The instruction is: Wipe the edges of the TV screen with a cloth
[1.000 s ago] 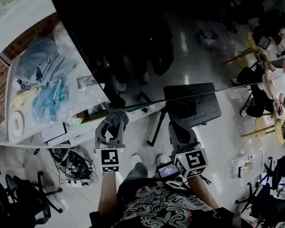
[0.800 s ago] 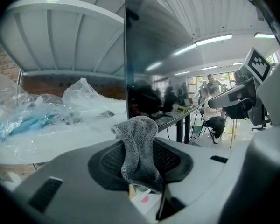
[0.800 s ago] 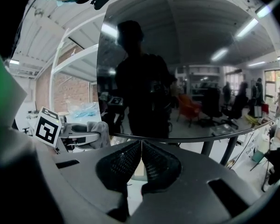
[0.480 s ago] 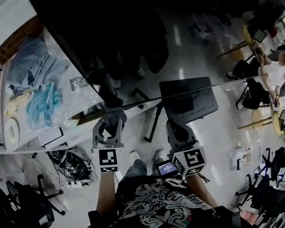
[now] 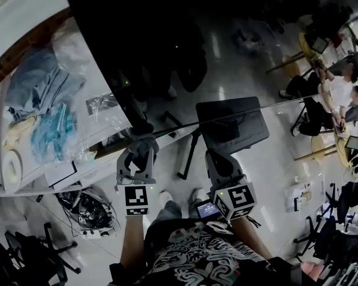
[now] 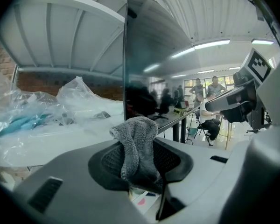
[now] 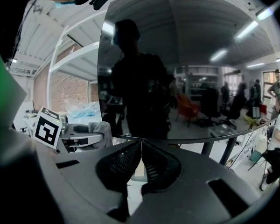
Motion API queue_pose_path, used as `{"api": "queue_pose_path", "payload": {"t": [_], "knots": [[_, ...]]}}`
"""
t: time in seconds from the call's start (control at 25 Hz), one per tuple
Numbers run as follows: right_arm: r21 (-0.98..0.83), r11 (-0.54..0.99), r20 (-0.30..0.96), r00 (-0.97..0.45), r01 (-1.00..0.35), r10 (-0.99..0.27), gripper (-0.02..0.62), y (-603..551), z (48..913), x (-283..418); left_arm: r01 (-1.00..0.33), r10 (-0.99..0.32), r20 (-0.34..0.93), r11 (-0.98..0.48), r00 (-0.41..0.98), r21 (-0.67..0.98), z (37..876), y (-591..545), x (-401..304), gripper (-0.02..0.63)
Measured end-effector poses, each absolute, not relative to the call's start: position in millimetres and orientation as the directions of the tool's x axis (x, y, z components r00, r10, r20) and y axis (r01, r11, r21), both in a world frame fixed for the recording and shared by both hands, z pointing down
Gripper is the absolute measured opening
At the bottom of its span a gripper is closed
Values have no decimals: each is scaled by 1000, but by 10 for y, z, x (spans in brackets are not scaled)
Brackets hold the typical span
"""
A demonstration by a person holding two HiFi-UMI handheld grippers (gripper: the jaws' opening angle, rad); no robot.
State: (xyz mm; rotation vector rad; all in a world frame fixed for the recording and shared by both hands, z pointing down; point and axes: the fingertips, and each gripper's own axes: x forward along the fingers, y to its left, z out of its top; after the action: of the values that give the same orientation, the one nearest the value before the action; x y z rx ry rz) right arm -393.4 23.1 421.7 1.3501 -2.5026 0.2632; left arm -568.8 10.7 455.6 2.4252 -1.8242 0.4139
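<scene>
Grey fleece cloth (image 6: pixel 136 146) sat pinched in the left gripper (image 6: pixel 139 171), near the TV screen's (image 6: pixel 177 64) lower corner. Soft, light, floppy; likely best held by its bunched end. Right gripper (image 7: pixel 141 160) closed on nothing, below the screen.

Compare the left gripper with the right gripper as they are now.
The left gripper is shut on a grey cloth; the right gripper is shut on nothing. The left sits by the side edge of the TV screen, the right under its bottom edge. Both face the screen.
</scene>
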Motion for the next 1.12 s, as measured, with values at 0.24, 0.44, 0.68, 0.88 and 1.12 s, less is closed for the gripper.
{"api": "queue_pose_path", "payload": {"t": [0.24,0.44,0.68,0.88,1.12], "knots": [[-35,512,321,-494,-859,-808,29,223,4200,-3873,-942,-921,273,-318,279,-110,4544,114,-5679,150],[-57,487,327,-477,-872,-816,29,234,4261,-3834,-937,-915,281,-331,289,-113,4558,100,-5684,150],[-71,477,330,-472,-876,-817,29,245,4299,-3839,-937,-912,287,-334,294,-103,4561,104,-5678,149],[-76,484,336,-480,-872,-810,29,231,4308,-3859,-936,-910,291,-336,295,-101,4565,91,-5674,149],[-84,476,338,-474,-875,-813,29,241,4352,-3812,-937,-907,288,-340,306,-76,4561,93,-5595,141]]}}
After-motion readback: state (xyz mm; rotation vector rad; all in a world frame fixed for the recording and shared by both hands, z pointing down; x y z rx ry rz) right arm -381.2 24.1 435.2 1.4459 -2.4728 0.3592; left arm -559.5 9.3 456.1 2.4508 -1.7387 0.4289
